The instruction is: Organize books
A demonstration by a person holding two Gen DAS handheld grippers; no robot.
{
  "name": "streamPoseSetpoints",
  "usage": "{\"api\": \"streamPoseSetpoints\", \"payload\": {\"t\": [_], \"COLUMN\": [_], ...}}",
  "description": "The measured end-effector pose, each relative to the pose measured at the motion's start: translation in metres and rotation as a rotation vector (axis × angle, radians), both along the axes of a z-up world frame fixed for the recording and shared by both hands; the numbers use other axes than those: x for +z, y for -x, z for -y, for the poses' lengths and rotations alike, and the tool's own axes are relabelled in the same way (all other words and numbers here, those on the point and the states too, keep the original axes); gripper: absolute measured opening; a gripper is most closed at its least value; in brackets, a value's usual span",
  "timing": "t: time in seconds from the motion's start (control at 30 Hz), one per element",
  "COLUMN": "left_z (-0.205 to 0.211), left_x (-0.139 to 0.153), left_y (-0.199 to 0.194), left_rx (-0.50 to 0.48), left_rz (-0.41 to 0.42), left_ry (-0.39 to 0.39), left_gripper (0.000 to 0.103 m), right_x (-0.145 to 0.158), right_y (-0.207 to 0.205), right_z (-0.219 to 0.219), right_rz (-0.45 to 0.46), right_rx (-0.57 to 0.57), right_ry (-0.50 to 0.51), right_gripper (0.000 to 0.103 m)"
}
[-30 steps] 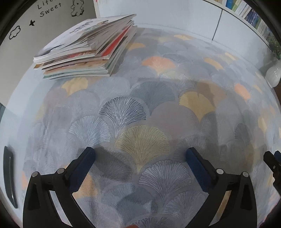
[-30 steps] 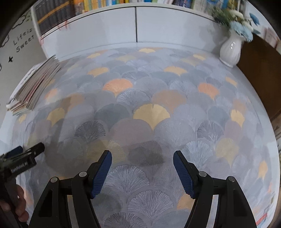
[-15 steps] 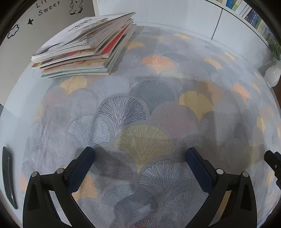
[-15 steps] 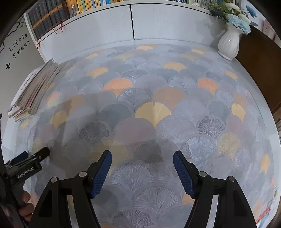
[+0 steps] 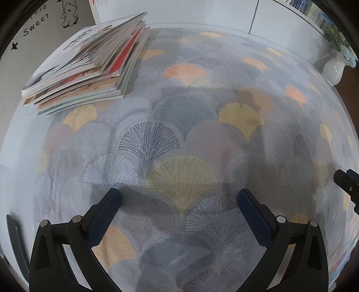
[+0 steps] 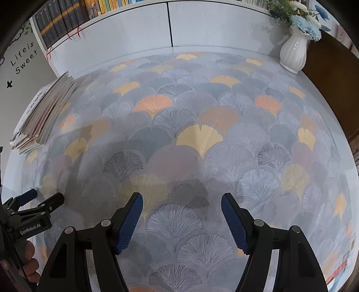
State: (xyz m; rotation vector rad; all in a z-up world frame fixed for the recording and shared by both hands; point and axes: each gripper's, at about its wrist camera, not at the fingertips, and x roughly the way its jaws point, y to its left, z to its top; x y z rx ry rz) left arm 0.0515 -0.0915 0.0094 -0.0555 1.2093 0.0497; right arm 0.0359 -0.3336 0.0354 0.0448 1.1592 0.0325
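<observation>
Item: my left gripper (image 5: 179, 202), jaws wide, holding nothing, above the ginkgo-fan tablecloth (image 5: 202, 116). Item: my right gripper (image 6: 181, 202), jaws likewise wide and unloaded; its tip shows at 3 o'clock in the left view. Item: stack of thin picture books (image 5: 89, 65), slightly splayed, lying flat on the cloth at 11 o'clock, well apart from both grippers. Item: white ribbed vase (image 6: 294, 52) with blue flowers, 1 o'clock, far edge. Item: shelved books (image 6: 67, 20) behind white panels.

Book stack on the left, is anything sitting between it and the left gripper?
Nothing visible. Between the open left gripper and the book stack lies only bare patterned tablecloth. The white vase stands far off to the right.
</observation>
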Motion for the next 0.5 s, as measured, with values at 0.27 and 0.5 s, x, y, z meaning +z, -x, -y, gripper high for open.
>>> {"api": "streamPoseSetpoints", "payload": {"t": [0.27,0.5], "left_z": [-0.0009,-0.0008], "left_x": [0.0008,0.0018], "left_y": [0.0051,0.0042], "left_rx": [0.005,0.001], "left_rz": [0.004,-0.006], "left_ry": [0.005,0.009], "left_gripper": [0.103,0.103], "right_x": [-0.0003,-0.0022], "right_y": [-0.0023,-0.0076], "right_z": [-0.0028,-0.0043], "right_rz": [-0.007,-0.012], "right_rx": [0.003,0.002], "right_ry": [0.005,0.005], "right_gripper": [0.07,0.07]}}
